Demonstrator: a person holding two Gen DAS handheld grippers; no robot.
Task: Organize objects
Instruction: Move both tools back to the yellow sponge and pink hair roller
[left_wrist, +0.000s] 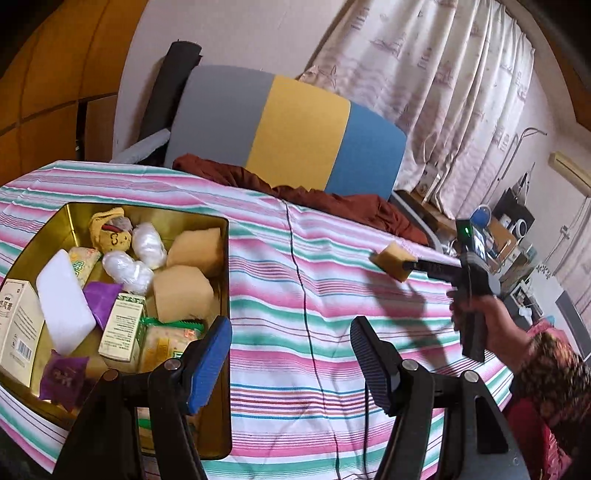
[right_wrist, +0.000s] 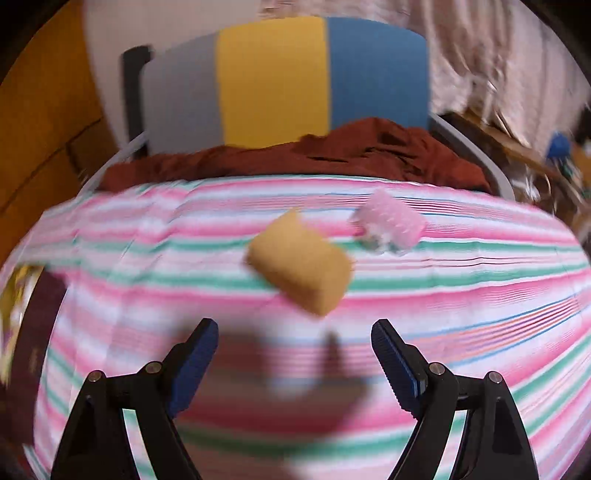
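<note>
At lower left, a gold tin (left_wrist: 218, 236) holds boxes, sponges and wrapped bundles on a striped cloth (left_wrist: 332, 295). The left gripper (left_wrist: 291, 365) hangs wide open and empty. At right, the right gripper (right_wrist: 295, 354), open and empty, nears a yellow sponge (right_wrist: 301, 262).

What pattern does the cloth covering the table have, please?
Pink, green and white stripes on the cloth, sharpest in the left wrist view.

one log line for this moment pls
left gripper: open, empty, by gold tin | right gripper: open, empty, facing yellow sponge | pink item on striped cloth
</note>
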